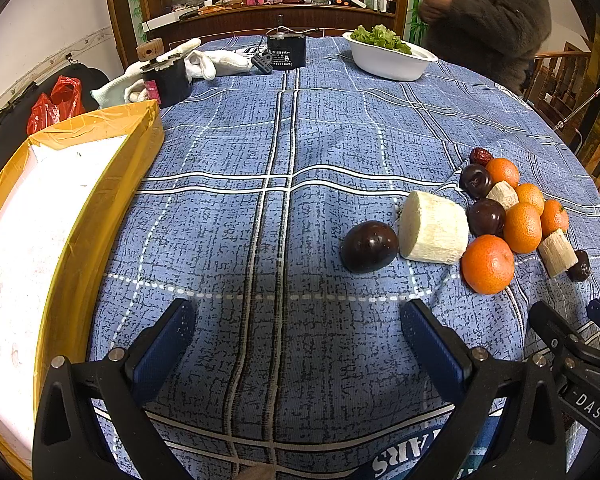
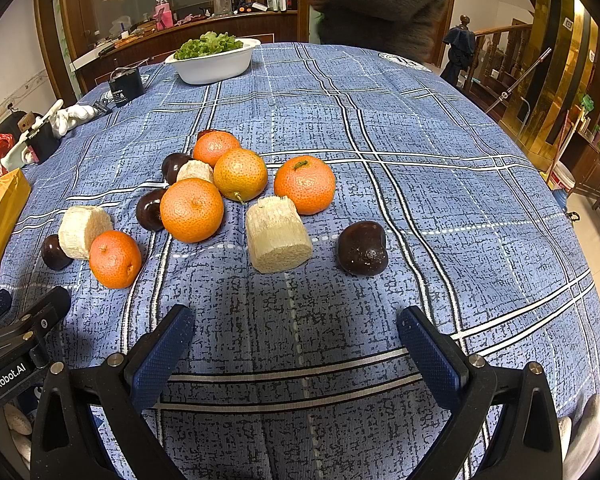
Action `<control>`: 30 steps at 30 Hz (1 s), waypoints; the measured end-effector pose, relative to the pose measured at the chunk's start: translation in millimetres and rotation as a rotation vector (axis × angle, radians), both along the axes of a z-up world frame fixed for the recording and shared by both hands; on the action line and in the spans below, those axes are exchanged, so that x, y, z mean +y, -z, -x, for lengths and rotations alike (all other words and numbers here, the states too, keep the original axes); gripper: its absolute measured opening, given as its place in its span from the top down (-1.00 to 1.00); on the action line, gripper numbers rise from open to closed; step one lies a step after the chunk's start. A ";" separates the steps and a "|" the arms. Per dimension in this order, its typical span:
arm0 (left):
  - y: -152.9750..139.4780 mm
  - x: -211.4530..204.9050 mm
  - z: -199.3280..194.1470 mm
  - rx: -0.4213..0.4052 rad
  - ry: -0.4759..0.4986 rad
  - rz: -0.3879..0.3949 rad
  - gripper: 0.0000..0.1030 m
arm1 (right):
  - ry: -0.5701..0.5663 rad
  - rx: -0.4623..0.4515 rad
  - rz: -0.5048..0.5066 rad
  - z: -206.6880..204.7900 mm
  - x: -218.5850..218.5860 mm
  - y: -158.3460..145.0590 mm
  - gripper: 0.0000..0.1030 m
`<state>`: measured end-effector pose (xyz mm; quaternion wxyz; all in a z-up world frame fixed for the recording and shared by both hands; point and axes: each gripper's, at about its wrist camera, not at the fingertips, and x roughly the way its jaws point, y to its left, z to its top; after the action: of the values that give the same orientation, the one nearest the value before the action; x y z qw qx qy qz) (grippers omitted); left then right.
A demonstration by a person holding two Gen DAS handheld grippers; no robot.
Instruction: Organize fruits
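Several oranges, dark water chestnuts and pale sugarcane chunks lie on the blue checked tablecloth. In the right wrist view an orange (image 2: 191, 210), a sugarcane chunk (image 2: 278, 234) and a dark chestnut (image 2: 362, 248) lie just ahead of my right gripper (image 2: 296, 336), which is open and empty. In the left wrist view the pile sits to the right: a chestnut (image 1: 369, 246), a large sugarcane chunk (image 1: 434, 227), an orange (image 1: 487, 264). My left gripper (image 1: 296, 328) is open and empty over bare cloth. A yellow-rimmed white tray (image 1: 112, 184) lies at the left.
A white bowl of lettuce (image 1: 388, 58) stands at the far side, with a black cylinder (image 1: 286, 51), white gloves (image 1: 216, 62) and a black box (image 1: 166, 80) at the far left. A person in a dark coat (image 1: 488, 16) stands behind the table.
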<state>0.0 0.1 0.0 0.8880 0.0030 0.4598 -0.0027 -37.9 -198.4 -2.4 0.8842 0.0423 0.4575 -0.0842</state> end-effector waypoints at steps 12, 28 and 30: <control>0.0 0.0 0.0 0.000 0.000 0.000 -1.00 | 0.000 0.000 0.000 -0.1 0.0 -0.1 -1.00; -1.9 -0.2 3.6 0.097 0.061 -0.002 -1.00 | 0.000 0.000 0.000 -0.1 -0.1 -0.1 -1.00; -2.5 -0.7 7.4 0.108 0.073 0.001 -1.00 | 0.000 0.000 0.000 -0.1 -0.1 -0.1 -1.00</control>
<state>-7.5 -0.7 2.5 0.8611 0.0195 0.5068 -0.0356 -37.8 -198.5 -2.3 0.8842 0.0423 0.4576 -0.0842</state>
